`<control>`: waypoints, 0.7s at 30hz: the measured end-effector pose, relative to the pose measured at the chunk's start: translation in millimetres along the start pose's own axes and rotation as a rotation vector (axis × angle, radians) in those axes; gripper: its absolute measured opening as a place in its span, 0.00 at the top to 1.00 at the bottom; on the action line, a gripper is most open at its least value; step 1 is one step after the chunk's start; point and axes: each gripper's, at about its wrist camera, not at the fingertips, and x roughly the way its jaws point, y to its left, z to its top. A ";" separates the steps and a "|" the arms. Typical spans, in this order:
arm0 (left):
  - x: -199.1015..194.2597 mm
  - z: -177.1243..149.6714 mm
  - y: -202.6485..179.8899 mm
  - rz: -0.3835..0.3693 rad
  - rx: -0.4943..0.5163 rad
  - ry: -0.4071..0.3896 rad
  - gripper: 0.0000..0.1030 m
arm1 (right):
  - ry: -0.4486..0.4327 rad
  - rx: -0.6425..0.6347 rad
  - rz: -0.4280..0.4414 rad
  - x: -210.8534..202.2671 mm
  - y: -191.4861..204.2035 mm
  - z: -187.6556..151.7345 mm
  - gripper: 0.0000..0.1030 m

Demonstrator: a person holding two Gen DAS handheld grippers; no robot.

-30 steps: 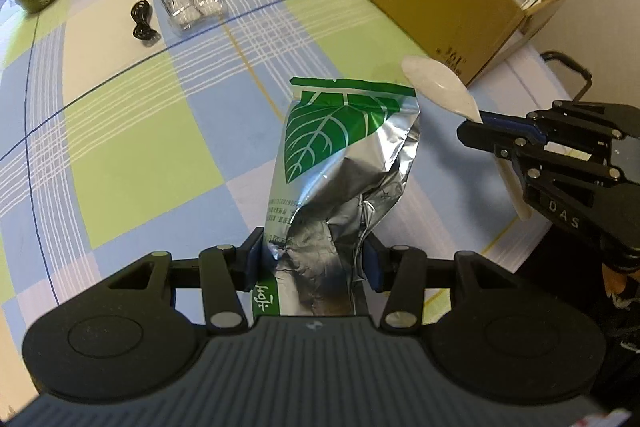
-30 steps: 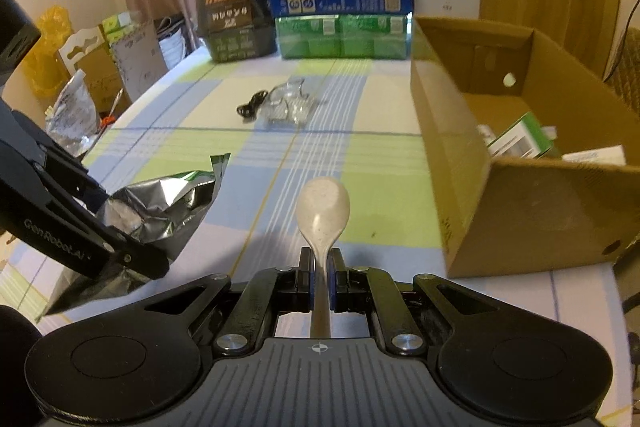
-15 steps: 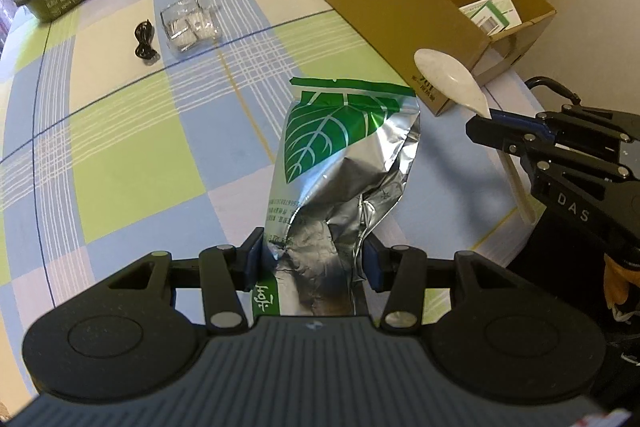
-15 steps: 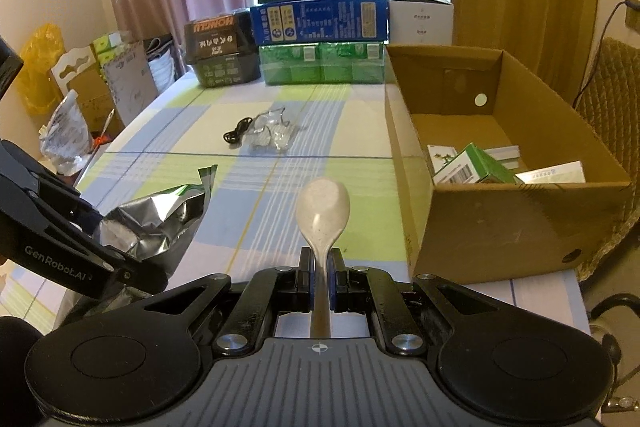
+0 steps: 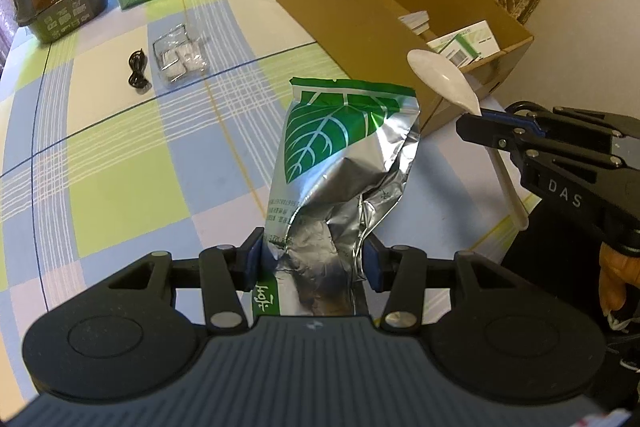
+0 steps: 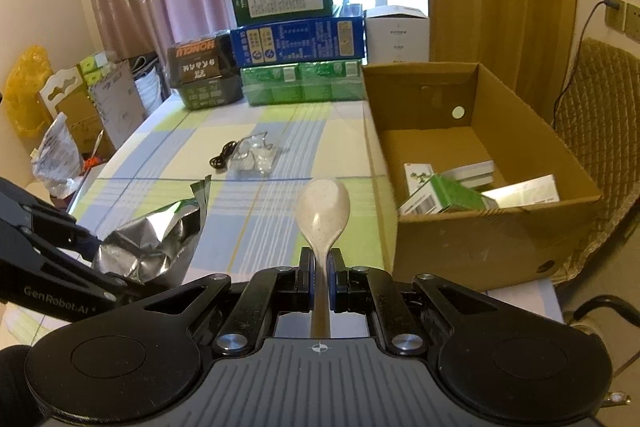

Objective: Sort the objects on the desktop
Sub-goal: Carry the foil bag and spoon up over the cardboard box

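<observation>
Carrying to box (image 6: 480, 227): L tongs (image 5: 312, 259) clamp foil pouch (image 5: 344, 155), R tongs (image 6: 320, 281) pinch spoon (image 6: 323, 213); nxt clear rim, drop in.

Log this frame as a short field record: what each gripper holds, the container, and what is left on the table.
left gripper: shut on crumpled silver foil pouch with green leaf print, held above the table
right gripper: shut on pale speckled plastic spoon, bowl forward
container: open brown cardboard box at table's right, holding several small green and white cartons
left on checked tablecloth: coiled black cable, clear plastic packet
</observation>
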 end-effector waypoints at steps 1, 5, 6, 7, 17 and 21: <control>-0.8 0.7 -1.6 -0.001 0.000 -0.003 0.58 | -0.003 0.001 -0.002 -0.8 -0.6 1.6 0.97; -4.6 4.1 -7.3 -0.008 -0.007 -0.020 0.58 | -0.011 0.009 -0.010 -4.7 -5.7 7.5 0.97; -5.6 5.3 -8.7 -0.010 -0.009 -0.024 0.58 | -0.013 0.011 -0.013 -5.6 -7.1 8.6 0.97; -6.7 6.6 -10.1 -0.011 -0.012 -0.028 0.58 | -0.014 0.012 -0.017 -6.2 -8.7 9.9 0.97; -9.7 21.5 -26.5 -0.024 -0.034 -0.056 0.58 | -0.032 0.015 -0.044 -13.5 -26.7 17.6 0.97; -9.4 28.6 -33.7 -0.034 -0.027 -0.058 0.58 | -0.040 0.024 -0.055 -16.2 -35.9 21.2 0.97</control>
